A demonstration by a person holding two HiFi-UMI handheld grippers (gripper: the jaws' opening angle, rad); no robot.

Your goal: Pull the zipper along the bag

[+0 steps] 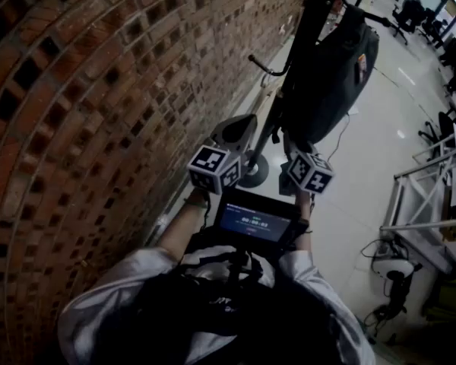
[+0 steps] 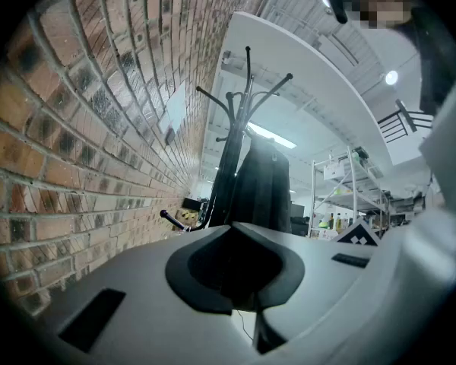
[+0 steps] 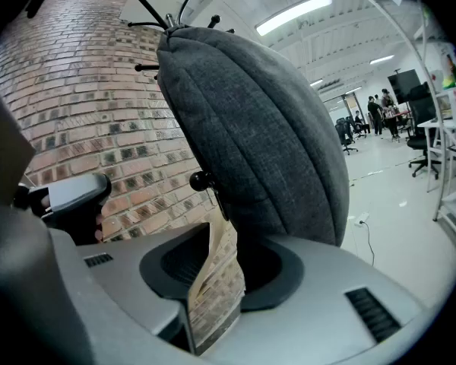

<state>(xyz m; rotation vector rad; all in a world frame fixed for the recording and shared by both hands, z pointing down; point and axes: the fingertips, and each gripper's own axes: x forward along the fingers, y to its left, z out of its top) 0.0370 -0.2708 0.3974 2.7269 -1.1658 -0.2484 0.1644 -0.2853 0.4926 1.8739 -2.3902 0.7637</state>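
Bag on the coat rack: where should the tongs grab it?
Probably the narrow seamed edge of the bag facing the right tongs, low down. Come straight in from the front with them open: the bag hangs free from the coat rack, and its padded faces look too wide.

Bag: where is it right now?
Head view, upper right of centre: the bag hangs on the coat rack beside the brick wall. It fills the right gripper view's centre.
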